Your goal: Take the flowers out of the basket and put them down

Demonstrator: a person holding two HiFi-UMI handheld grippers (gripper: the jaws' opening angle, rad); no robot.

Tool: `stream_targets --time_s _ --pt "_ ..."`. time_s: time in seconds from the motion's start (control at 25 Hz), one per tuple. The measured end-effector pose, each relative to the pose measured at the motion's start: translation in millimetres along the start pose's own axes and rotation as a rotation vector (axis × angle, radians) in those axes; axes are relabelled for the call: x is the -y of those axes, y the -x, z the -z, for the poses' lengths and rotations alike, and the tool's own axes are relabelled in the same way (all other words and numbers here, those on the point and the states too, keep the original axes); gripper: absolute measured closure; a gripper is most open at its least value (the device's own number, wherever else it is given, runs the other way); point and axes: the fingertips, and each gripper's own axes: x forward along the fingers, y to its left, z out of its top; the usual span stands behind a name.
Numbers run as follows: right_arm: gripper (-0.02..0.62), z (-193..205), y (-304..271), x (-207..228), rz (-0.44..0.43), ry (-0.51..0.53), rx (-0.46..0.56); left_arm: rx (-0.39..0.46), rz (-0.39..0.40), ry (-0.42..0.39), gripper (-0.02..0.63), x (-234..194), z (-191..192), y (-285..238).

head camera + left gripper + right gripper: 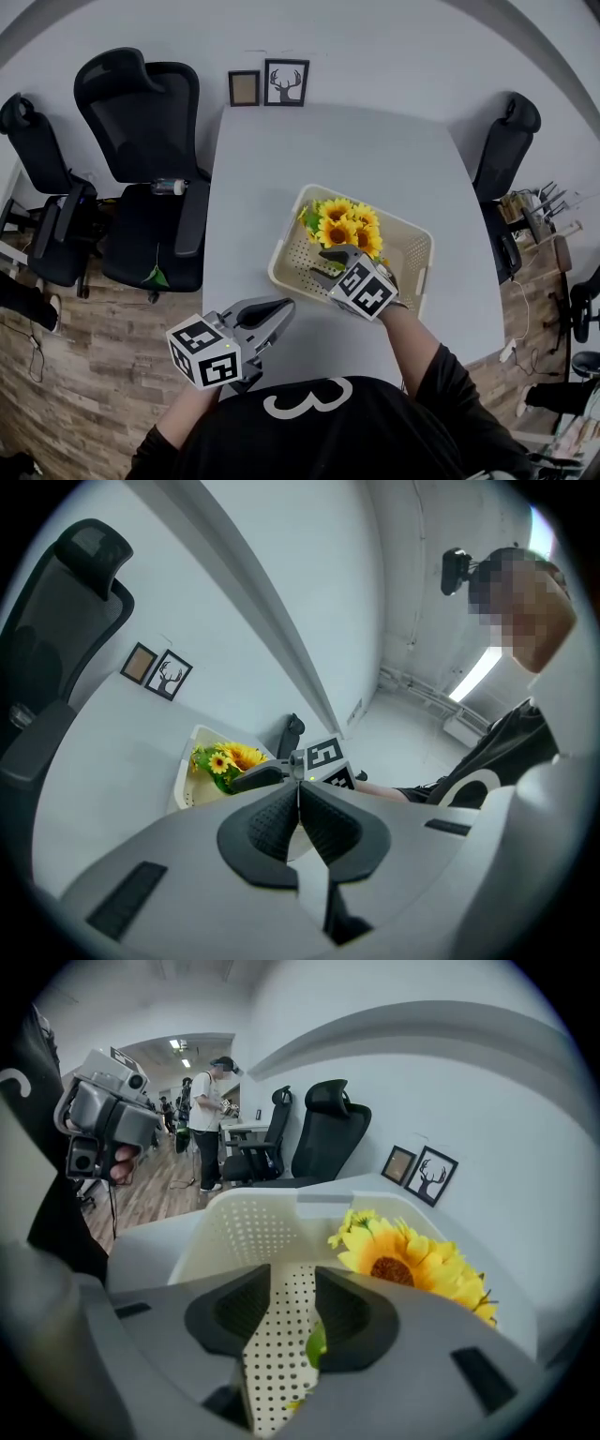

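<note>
Right tongs are held spread in the cream perforated plastic basket, yellow sunflowers just right of them, stems to be clamped next; left tongs clenched, empty.

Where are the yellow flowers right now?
In the head view the sunflowers lie in the far left part of the cream basket on the white table, just beyond the right gripper.

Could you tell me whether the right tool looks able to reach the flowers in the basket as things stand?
Probably yes: the right tool sits inside the basket, jaws apart, with a green leaf between them and the flowers close beside it. Nothing seems to block the way.
</note>
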Motion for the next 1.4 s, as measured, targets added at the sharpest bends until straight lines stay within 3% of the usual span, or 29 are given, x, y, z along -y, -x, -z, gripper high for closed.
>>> stream_targets --time_s 0.6,1.08,1.2,1.4 --pt "0.437 44.9 -15.8 42.8 0.241 0.112 -0.21 -0.003 -0.013 0.045 0.592 -9.3 9.4 2.3" --pt "0.44 47.7 -34.8 45.4 0.187 0.232 -0.254 -0.015 -0.023 0.067 0.592 -12.4 16.3 6.7" --pt "0.5 48.7 -36.3 48.5 0.181 0.274 -0.273 -0.012 -0.028 0.078 0.592 -14.0 19.4 7.9" --pt "0.5 50.3 -39.9 48.6 0.157 0.341 -0.296 -0.014 -0.026 0.088 0.592 -12.6 25.0 7.3"
